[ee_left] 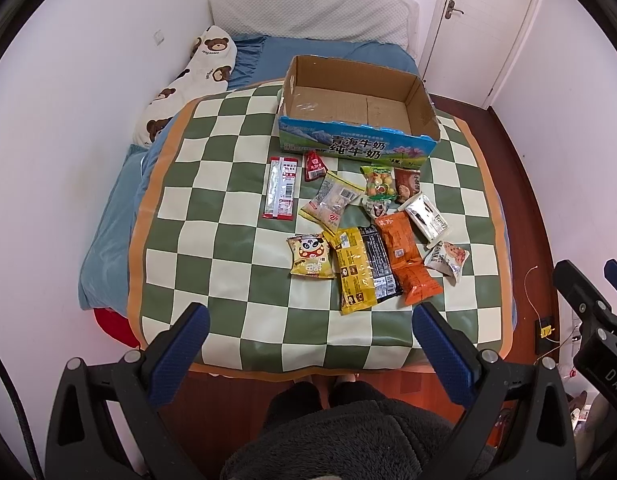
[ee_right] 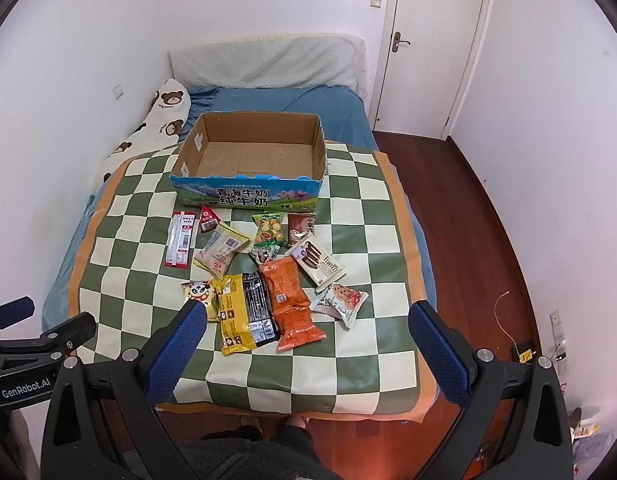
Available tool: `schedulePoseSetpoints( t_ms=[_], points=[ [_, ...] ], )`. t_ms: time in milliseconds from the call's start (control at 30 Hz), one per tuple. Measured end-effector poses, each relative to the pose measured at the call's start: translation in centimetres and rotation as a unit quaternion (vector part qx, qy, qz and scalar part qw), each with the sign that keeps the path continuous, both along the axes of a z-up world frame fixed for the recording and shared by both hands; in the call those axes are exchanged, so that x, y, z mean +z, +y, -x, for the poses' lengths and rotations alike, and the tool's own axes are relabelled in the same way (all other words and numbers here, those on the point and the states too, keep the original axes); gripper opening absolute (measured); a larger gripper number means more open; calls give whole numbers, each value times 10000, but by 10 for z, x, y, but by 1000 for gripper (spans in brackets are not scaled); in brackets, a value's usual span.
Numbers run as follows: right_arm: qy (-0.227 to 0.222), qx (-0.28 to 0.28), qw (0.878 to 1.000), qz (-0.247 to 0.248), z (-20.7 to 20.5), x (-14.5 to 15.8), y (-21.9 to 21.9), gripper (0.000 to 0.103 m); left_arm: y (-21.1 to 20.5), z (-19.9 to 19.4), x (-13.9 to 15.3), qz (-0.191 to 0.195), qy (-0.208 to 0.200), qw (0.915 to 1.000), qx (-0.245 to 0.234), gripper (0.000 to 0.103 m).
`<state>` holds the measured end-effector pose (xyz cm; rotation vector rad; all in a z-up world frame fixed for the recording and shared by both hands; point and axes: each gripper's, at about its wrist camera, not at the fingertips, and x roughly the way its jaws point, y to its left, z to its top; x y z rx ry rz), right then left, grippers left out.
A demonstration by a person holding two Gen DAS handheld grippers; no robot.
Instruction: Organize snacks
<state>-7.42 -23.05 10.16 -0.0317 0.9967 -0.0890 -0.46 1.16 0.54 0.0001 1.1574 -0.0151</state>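
Note:
Several snack packets lie on a green-and-cream checkered cloth (ee_left: 228,184) (ee_right: 364,248) on a bed. Among them are a yellow-black packet (ee_left: 360,268) (ee_right: 246,310), an orange packet (ee_left: 408,264) (ee_right: 290,300), a panda packet (ee_left: 310,256) (ee_right: 198,292) and a long red-white sachet (ee_left: 280,188) (ee_right: 180,244). An empty cardboard box (ee_left: 422,106) (ee_right: 322,148) with a blue printed front stands behind them. My left gripper (ee_left: 310,320) is open and empty, held above the cloth's near edge. My right gripper (ee_right: 308,316) is open and empty, above the near packets.
A bear-print pillow (ee_left: 196,76) (ee_right: 164,116) lies at the left of the blue bedsheet (ee_left: 108,240). A white door (ee_right: 436,40) and wooden floor (ee_right: 460,208) are to the right. My legs show below the bed's near edge.

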Motion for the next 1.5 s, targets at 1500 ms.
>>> schedulePoseSetpoints(
  t_ms=[1500],
  points=[
    [2497,60,9656,-719,-208,-285,-86,102,-85,-188,-332,947,2858,9521,531,99]
  ],
)
